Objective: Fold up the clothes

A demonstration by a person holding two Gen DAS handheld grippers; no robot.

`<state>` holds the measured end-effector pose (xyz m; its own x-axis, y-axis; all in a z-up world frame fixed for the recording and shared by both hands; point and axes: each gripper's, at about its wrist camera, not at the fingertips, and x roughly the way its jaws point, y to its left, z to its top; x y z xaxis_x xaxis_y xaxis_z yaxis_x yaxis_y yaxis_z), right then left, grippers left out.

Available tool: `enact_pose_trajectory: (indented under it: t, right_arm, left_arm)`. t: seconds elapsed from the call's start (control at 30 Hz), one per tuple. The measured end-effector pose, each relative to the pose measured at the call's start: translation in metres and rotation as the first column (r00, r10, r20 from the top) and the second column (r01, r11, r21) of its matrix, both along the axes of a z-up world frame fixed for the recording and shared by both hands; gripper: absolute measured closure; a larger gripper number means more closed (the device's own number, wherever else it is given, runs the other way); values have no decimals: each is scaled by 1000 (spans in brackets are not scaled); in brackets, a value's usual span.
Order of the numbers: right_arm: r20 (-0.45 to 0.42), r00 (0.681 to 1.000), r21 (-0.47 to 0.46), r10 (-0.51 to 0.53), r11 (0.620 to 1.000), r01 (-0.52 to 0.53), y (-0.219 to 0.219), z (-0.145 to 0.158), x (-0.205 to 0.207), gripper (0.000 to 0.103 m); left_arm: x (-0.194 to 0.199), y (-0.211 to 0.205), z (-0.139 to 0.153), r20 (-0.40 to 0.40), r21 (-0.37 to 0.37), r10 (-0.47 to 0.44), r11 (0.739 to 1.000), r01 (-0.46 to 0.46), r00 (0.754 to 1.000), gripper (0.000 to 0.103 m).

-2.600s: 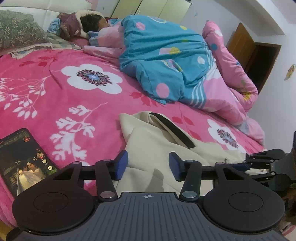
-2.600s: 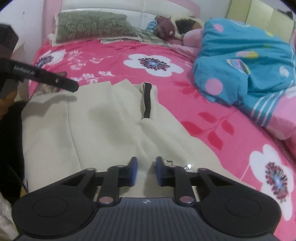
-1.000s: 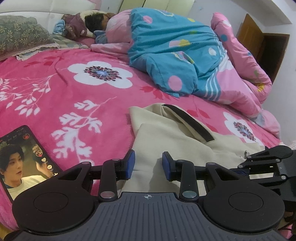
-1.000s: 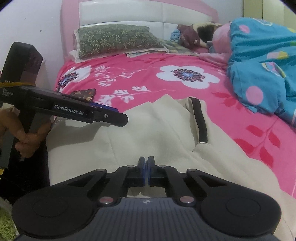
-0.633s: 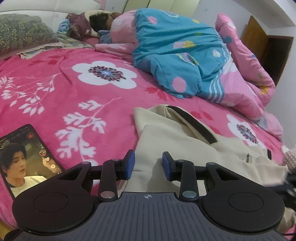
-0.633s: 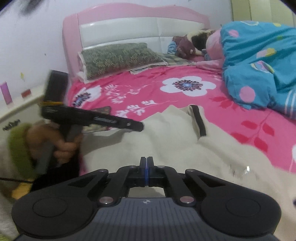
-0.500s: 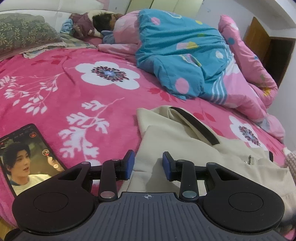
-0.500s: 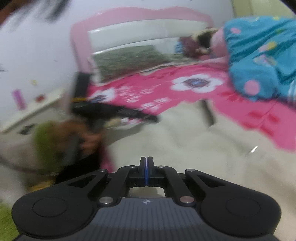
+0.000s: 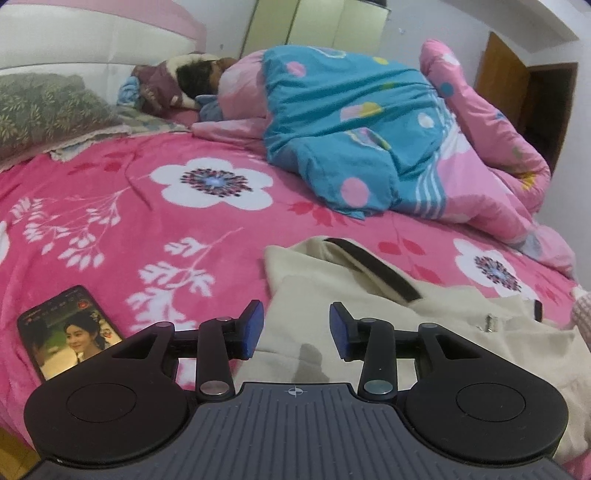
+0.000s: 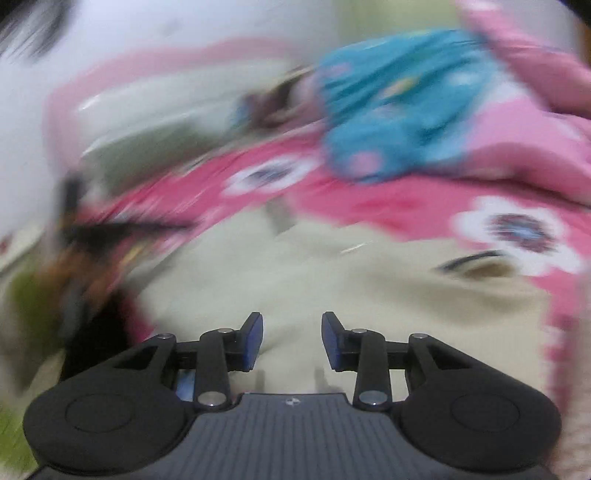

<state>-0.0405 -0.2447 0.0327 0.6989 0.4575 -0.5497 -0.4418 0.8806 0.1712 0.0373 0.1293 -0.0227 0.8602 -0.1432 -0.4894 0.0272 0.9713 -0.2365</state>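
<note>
The cream fabric garment with a black band [image 9: 373, 306] lies spread on the pink floral bedspread [image 9: 122, 229], giving a flat folding surface. The left gripper [image 9: 295, 328] and right gripper [image 10: 291, 338] hover above it, jaws opening, empty.

Bedroom scene: a bed covered by a pink floral blanket [image 9: 110, 221] fills most of the left wrist view, with a pink-and-white padded headboard [image 9: 74, 48] at the back left and a green leaf-print pillow [image 9: 40, 110] against it. A person lies asleep under a blue and pink quilt [image 9: 351, 140] at the far side, a lit phone [image 9: 70, 332] rests near the bed's near left edge. Behind are pale yellow-green wardrobe doors [image 9: 317, 26], white walls and a brown wooden door [image 9: 506, 70] by a dark doorway; right wrist view is motion-blurred.
</note>
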Motion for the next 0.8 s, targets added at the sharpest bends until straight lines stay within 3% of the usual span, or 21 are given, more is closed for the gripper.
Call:
enact_pose_trajectory:
  t: [0.1, 0.17, 0.27, 0.4, 0.6, 0.7, 0.8]
  right_arm:
    - [17, 988, 21, -151, 988, 151, -20, -4, 16, 65]
    - [51, 987, 2, -150, 989, 150, -17, -6, 24, 66]
    - [136, 989, -127, -55, 989, 73, 4, -10, 34, 66]
    - [176, 973, -344, 150, 935, -82, 36, -17, 53, 68]
    - [102, 947, -479, 306, 849, -223, 56, -28, 71, 72]
    - [58, 935, -533, 351, 802, -268, 64, -38, 76, 73]
    - [40, 934, -560, 356, 782, -274, 66, -48, 77, 73]
  left_arm:
    - [0, -8, 1, -12, 21, -19, 1000, 19, 1000, 63]
    - [1, -12, -1, -25, 38, -32, 999, 33, 999, 63]
    - [3, -18, -5, -42, 65, -46, 997, 49, 998, 62]
    - [5, -23, -10, -47, 91, -55, 994, 59, 997, 62]
    - [8, -26, -17, -41, 106, -59, 992, 63, 997, 62]
    - [9, -26, -20, -27, 107, -61, 992, 64, 998, 62]
    - [10, -26, -22, -15, 105, -63, 992, 64, 998, 62]
